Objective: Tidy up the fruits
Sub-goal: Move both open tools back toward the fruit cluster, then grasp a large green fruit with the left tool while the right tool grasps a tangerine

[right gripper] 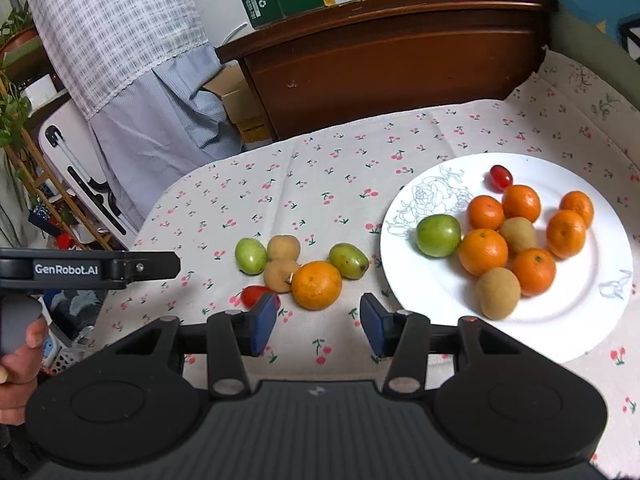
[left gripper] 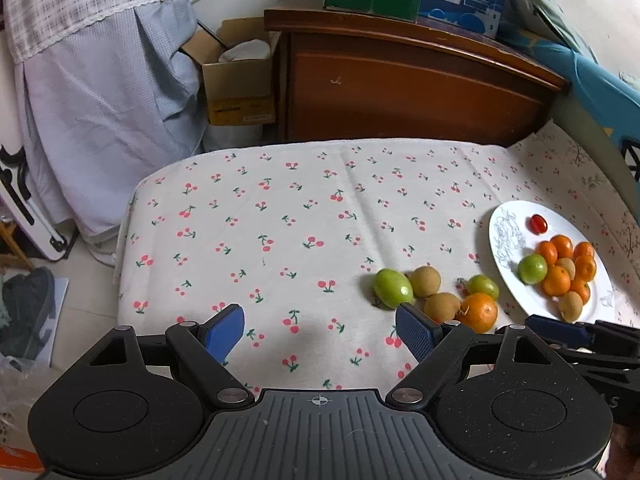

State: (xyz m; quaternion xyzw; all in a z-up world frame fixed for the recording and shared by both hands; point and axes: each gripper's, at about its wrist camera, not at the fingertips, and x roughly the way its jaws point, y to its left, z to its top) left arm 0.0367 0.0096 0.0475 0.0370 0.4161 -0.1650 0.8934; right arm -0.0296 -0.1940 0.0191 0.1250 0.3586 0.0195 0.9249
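Both tools hang empty: the right gripper [right gripper: 320,322] has its jaws partly apart on nothing, the left gripper [left gripper: 320,330] wide apart over bare cloth. The white plate [right gripper: 568,320] already carries most of the fruit (oranges, brown fruits, a green one, a small tomato). Six remain loose; the loose orange [right gripper: 317,285] lies just ahead of the right jaws, left of the plate.

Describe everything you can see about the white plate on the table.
The white plate is round, glossy, ceramic-looking, with a thin blue line drawing of flowers on its left side and a smaller sketch near its right rim. It lies flat on the cherry-print cloth, right of the loose fruit. It carries six oranges, two brown fruits, one green fruit and one small red tomato. Neither gripper touches it.
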